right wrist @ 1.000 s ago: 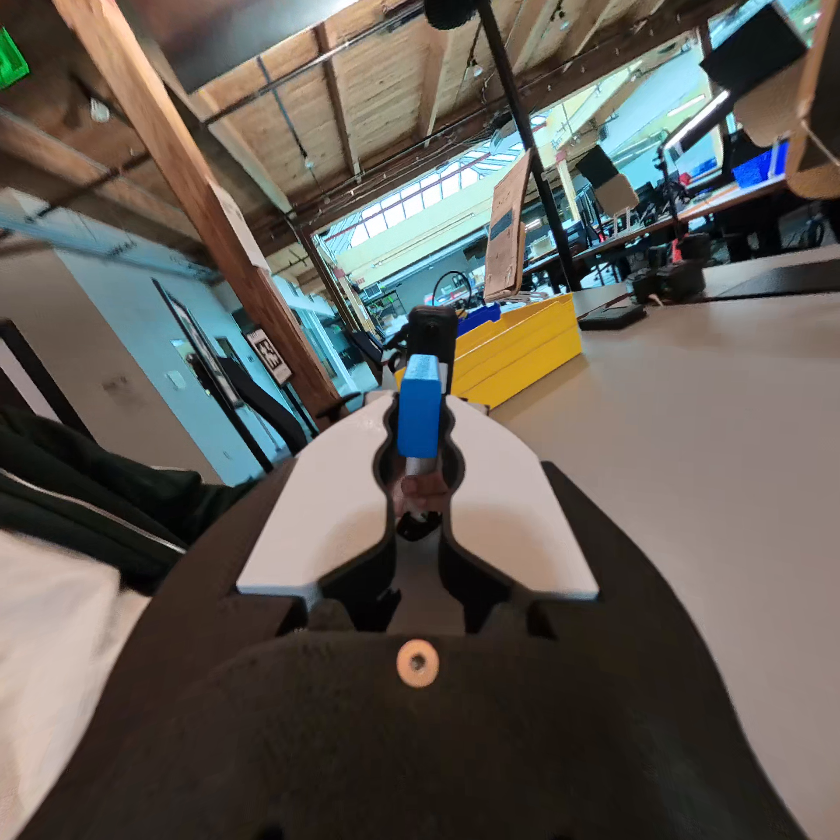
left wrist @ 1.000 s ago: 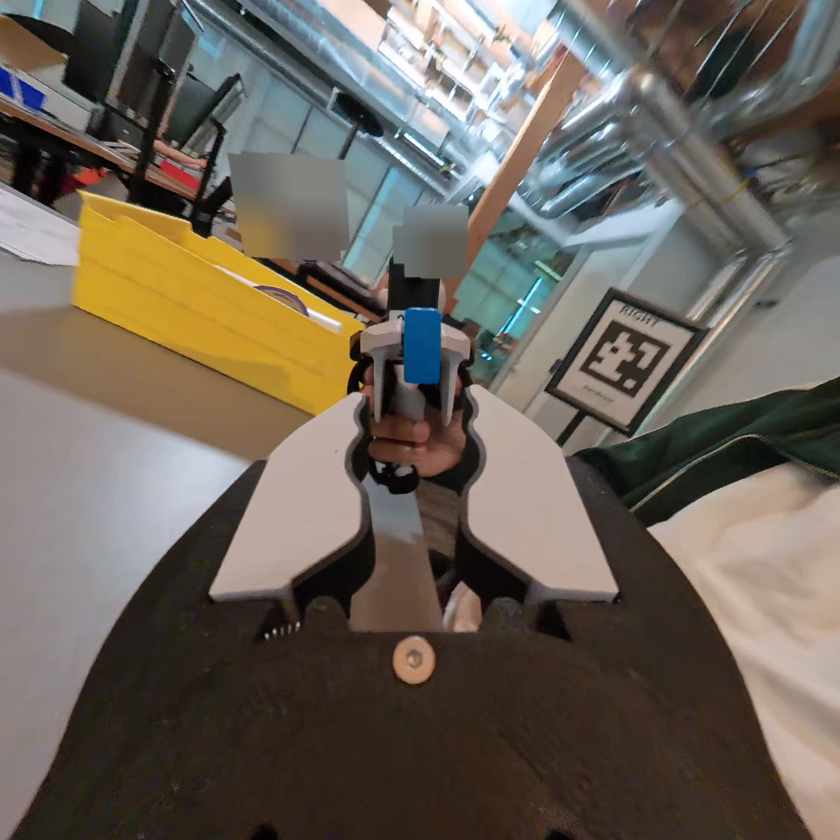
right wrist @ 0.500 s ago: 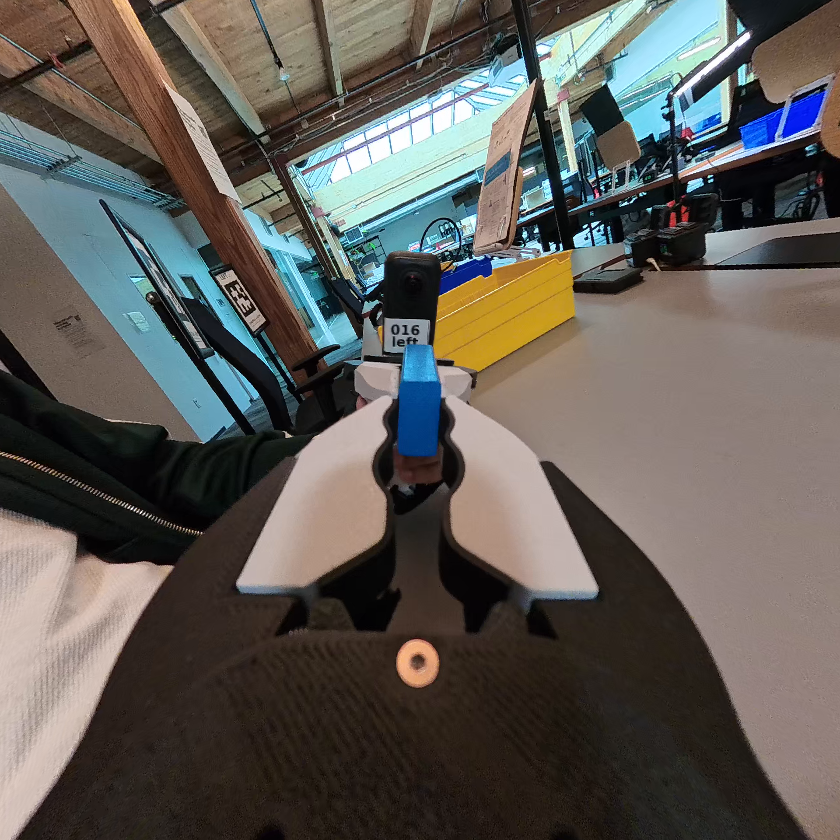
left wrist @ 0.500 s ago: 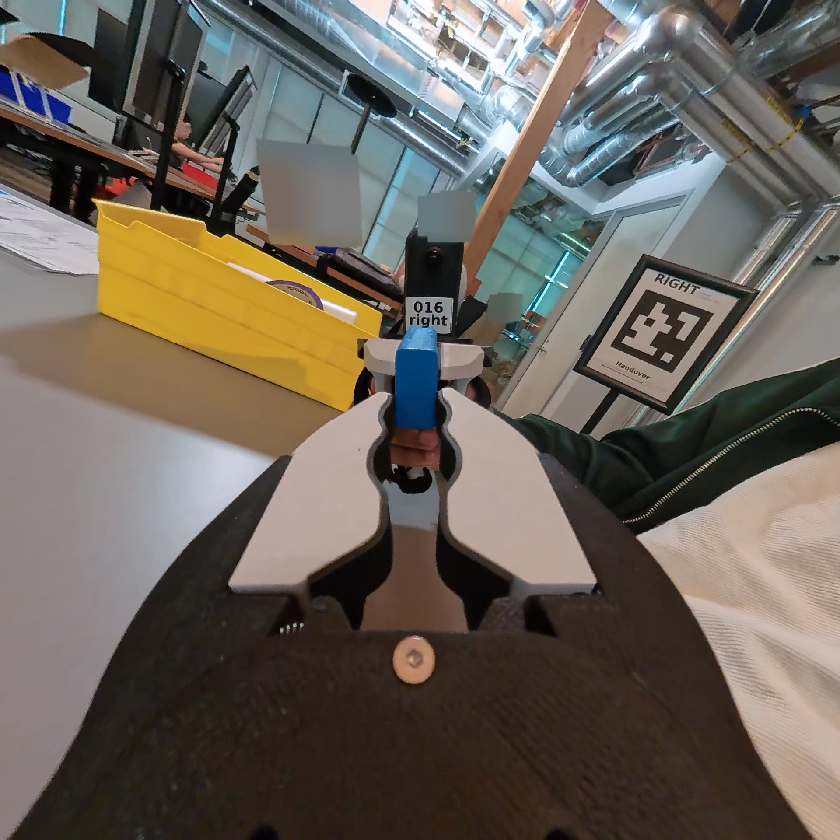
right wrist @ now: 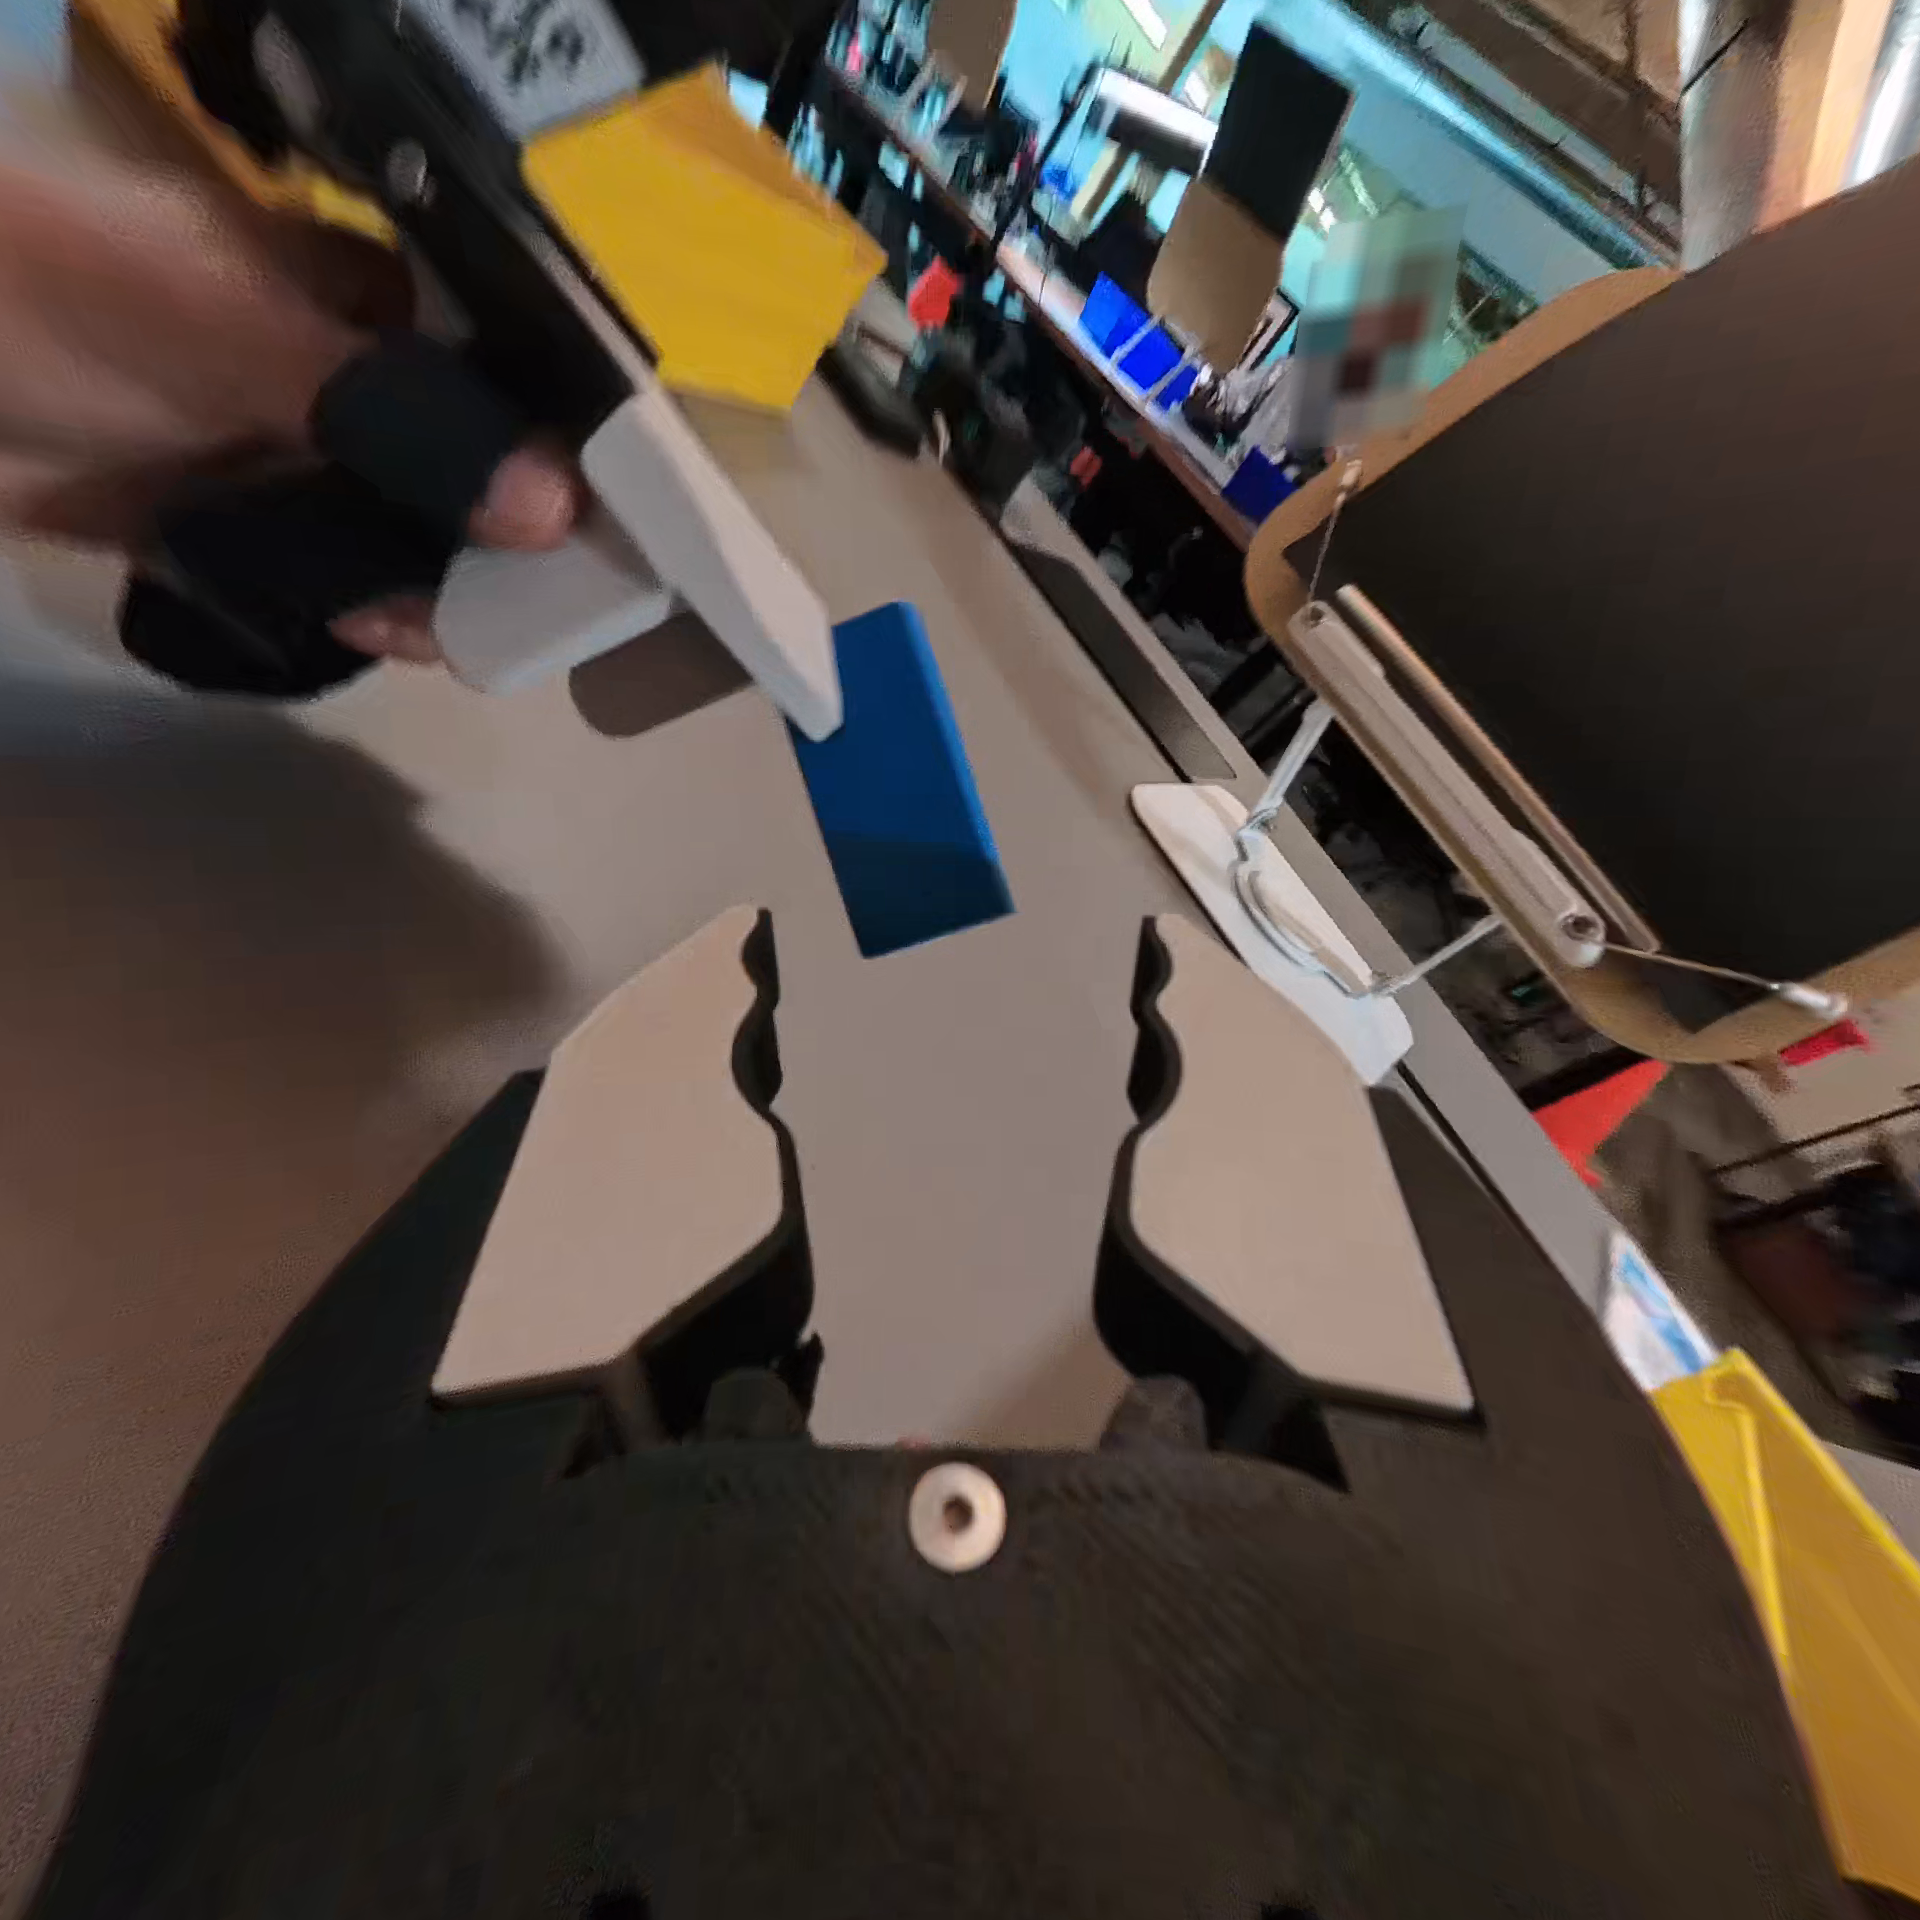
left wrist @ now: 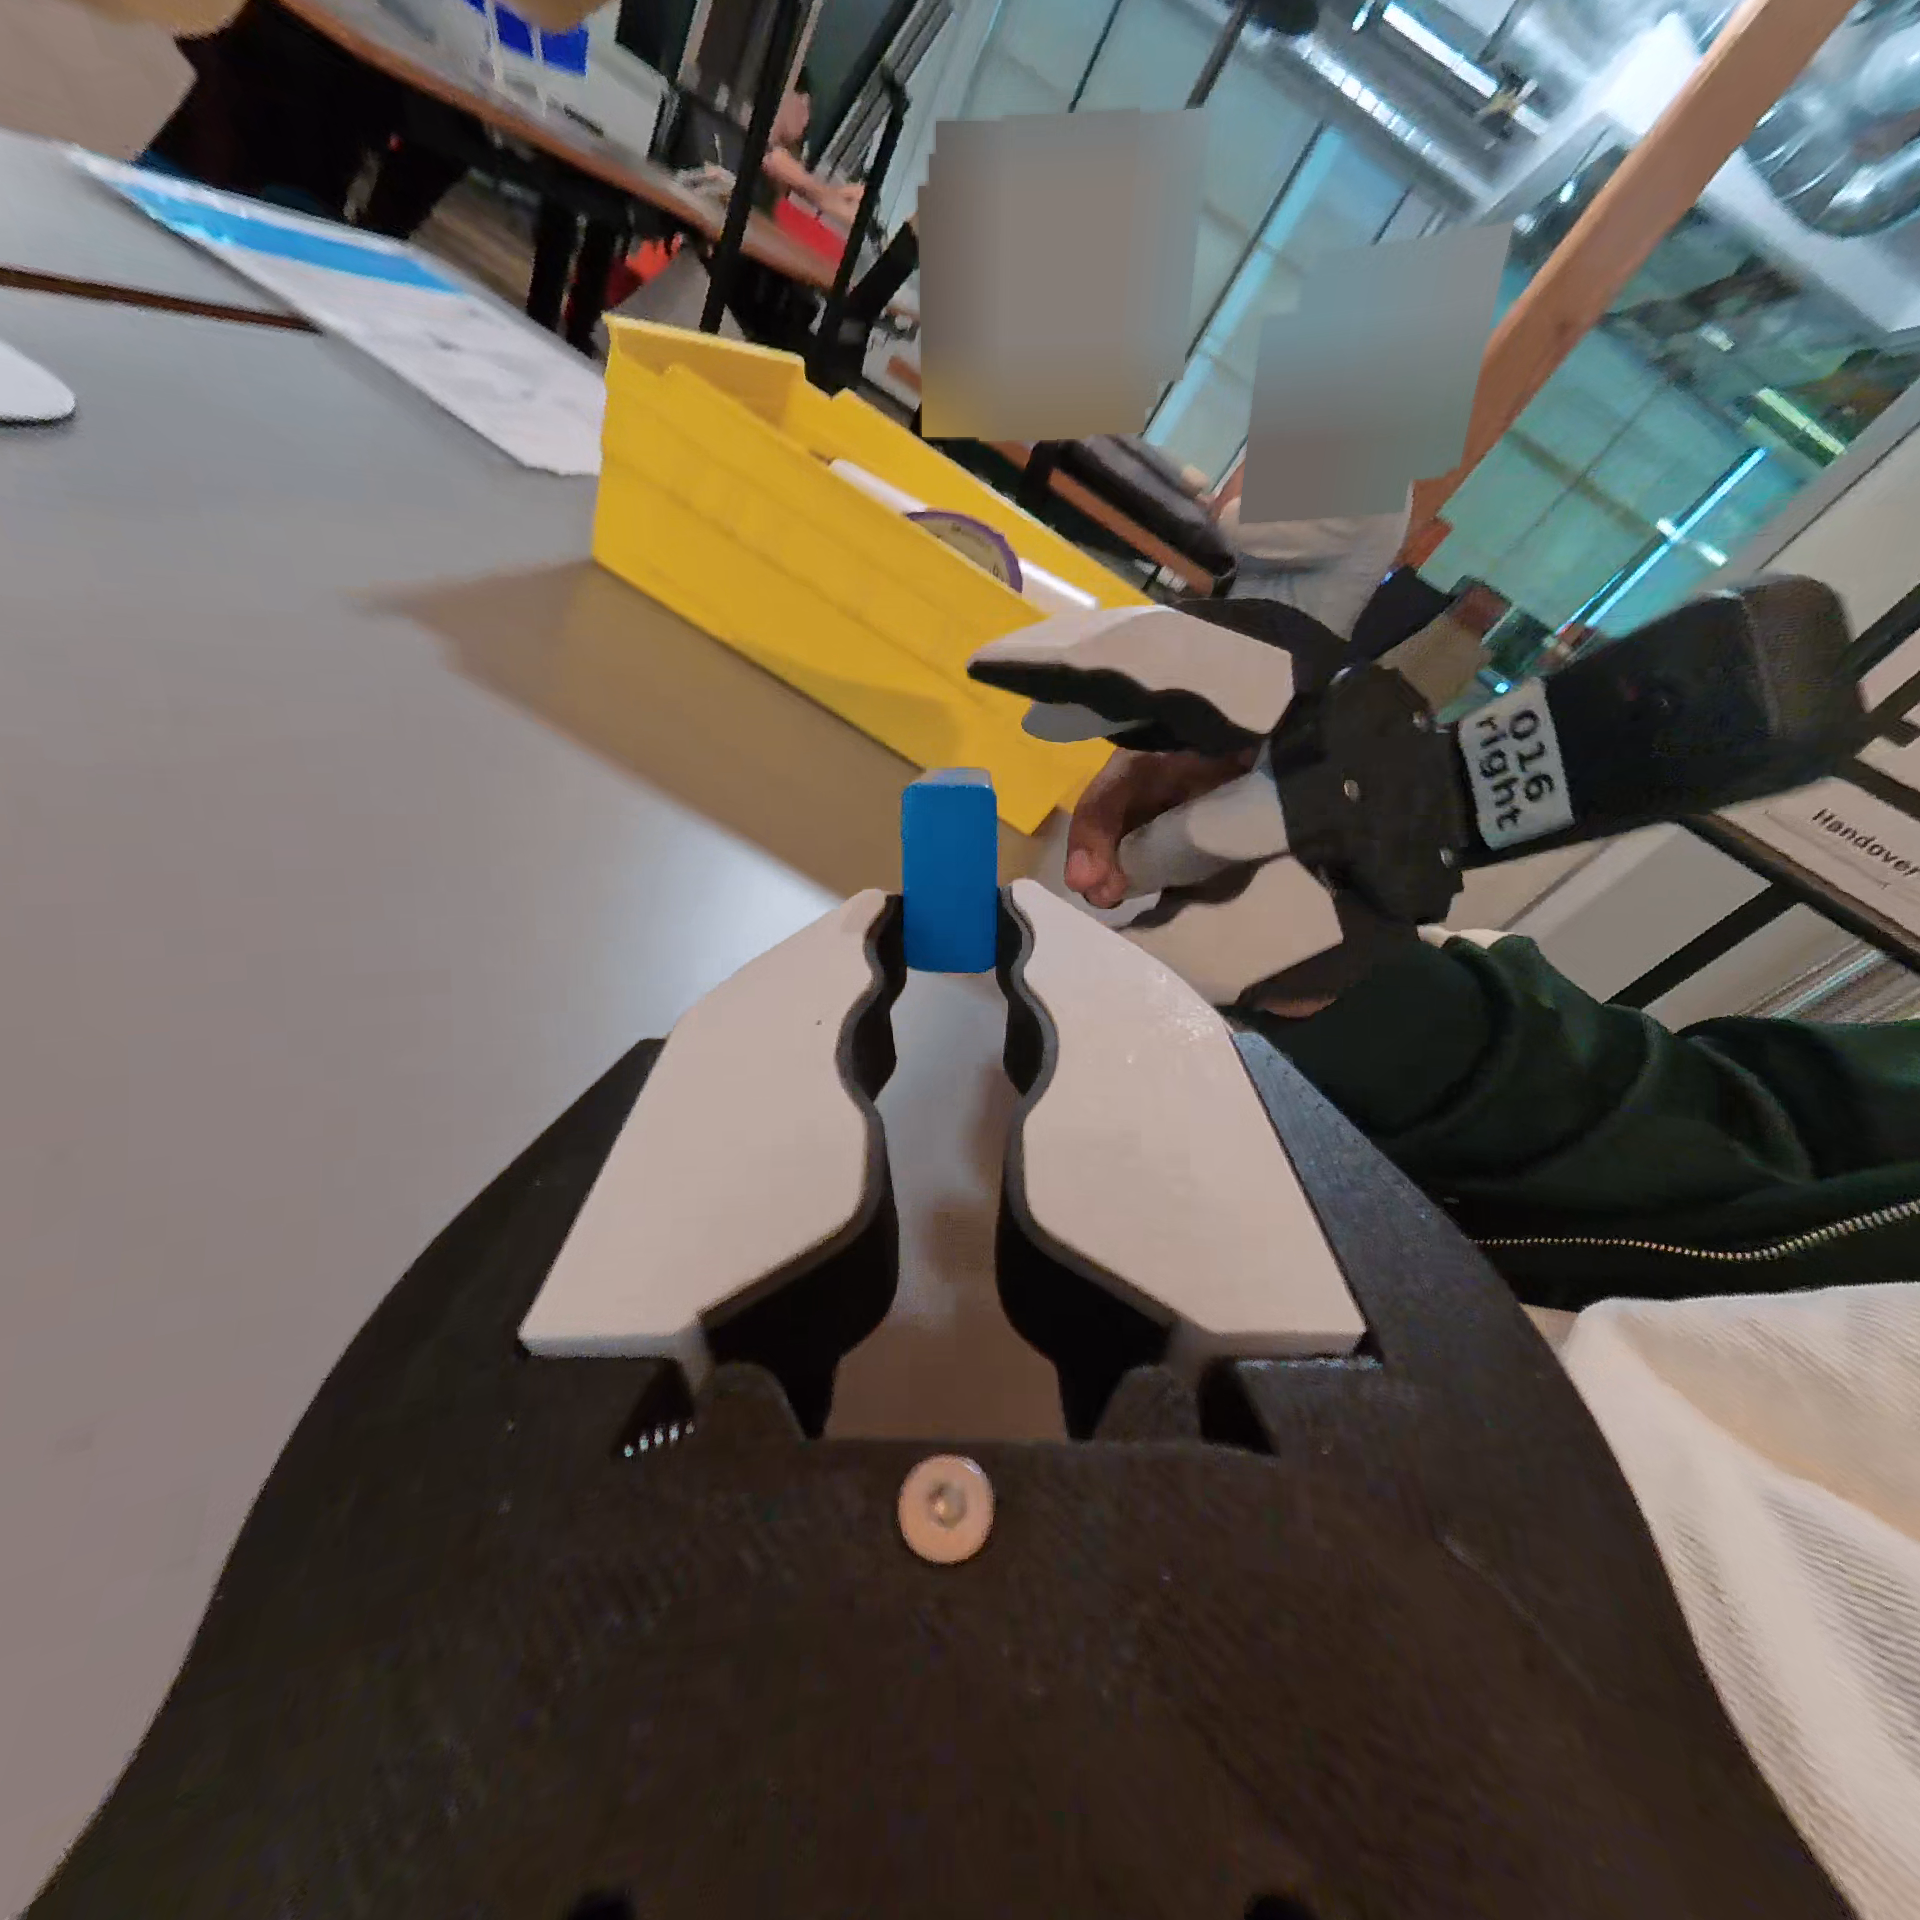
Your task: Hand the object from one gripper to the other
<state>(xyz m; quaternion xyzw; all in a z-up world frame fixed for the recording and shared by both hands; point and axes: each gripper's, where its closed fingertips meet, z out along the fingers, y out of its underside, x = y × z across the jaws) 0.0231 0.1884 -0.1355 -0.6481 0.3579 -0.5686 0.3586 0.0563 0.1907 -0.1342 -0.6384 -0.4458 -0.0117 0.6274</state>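
Blue block (left wrist: 948, 873) stands up between the tips of the left gripper (left wrist: 948, 920), which pinches it tight above the grey table (left wrist: 312, 831). Off to the right, the right gripper (right wrist: 951, 935) is wide apart and holds nothing. Far behind sits a yellow bin (left wrist: 748, 530).

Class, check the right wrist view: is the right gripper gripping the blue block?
No: the right gripper is open and empty, apart from the blue block.
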